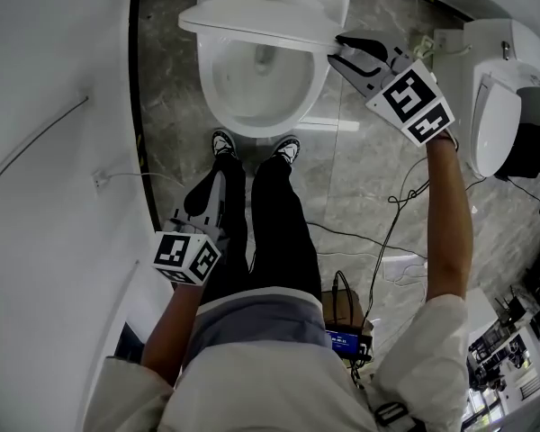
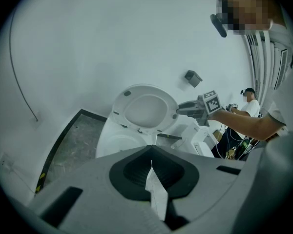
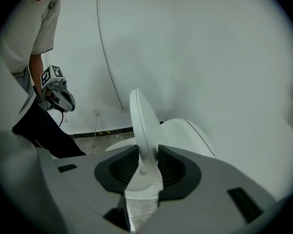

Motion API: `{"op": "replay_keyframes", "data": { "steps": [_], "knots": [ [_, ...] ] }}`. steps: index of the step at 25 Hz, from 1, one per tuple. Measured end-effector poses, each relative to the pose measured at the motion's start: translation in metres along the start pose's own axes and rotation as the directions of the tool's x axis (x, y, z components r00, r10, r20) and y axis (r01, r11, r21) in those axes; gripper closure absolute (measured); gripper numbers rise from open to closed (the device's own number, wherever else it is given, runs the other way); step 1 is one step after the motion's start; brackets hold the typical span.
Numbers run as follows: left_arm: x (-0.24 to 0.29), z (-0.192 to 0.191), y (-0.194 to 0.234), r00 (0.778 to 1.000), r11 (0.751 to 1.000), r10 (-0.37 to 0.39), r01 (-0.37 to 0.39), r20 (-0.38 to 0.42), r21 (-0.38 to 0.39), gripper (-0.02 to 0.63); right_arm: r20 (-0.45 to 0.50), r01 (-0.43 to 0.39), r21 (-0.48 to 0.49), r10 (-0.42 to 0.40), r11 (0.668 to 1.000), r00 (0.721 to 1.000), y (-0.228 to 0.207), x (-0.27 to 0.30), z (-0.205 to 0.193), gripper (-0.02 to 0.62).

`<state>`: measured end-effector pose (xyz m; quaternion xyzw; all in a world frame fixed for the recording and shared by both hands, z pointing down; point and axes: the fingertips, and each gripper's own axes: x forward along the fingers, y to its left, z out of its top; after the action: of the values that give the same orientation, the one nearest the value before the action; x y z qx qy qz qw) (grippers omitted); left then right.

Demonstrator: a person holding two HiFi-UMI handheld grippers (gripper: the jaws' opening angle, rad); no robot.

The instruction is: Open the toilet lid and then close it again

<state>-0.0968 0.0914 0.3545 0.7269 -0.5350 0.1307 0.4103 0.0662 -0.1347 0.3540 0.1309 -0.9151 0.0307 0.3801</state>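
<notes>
1. The lid [image 1: 261, 21] stands raised over the bowl [image 1: 252, 126], close to upright, so the bowl lies open beneath it.
2. The right gripper [image 1: 336, 48] has the lid's free rim, on its right side, between its jaws. They sit narrow, with one pad on each face of the thin plastic. As far as I can see they are closed on the lid.
3. That seems to me the sensible place to take it. An edge far from where the lid pivots gives the most leverage for swinging it either way.
4. The left gripper [image 2: 151, 162] has its jaws together with nothing in them. It hangs low beside the person's left leg [image 1: 234, 241], well apart from the toilet. I read that as keeping out of the way, since one gripper is enough for this job.
5. The right arm [image 1: 450, 214] is stretched forward almost straight. Its gripper slants down onto the rim from the side, with its marker cube [image 1: 412, 97] toward the person.
6. The left arm [image 1: 175, 322] is bent at the person's side, and its gripper slants down toward the floor [image 1: 378, 196].
7. The person stands square to the bowl, shoes [image 1: 223, 142] just short of it, which puts the rim within reach.
8. My guess is that the opening is about done and the closing is to come. The lid should be lowered in the grip rather than dropped, or it may slam.
</notes>
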Motion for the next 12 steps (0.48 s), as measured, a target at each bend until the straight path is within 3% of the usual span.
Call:
{"op": "replay_keyframes", "data": {
  "steps": [12],
  "knots": [
    [-0.005,-0.018,0.006,1.000,1.000,0.001,-0.001,-0.016,-0.005,0.600,0.001,-0.019,0.008,0.019,1.000,1.000,0.026,0.004,-0.011,0.483]
  ]
}}
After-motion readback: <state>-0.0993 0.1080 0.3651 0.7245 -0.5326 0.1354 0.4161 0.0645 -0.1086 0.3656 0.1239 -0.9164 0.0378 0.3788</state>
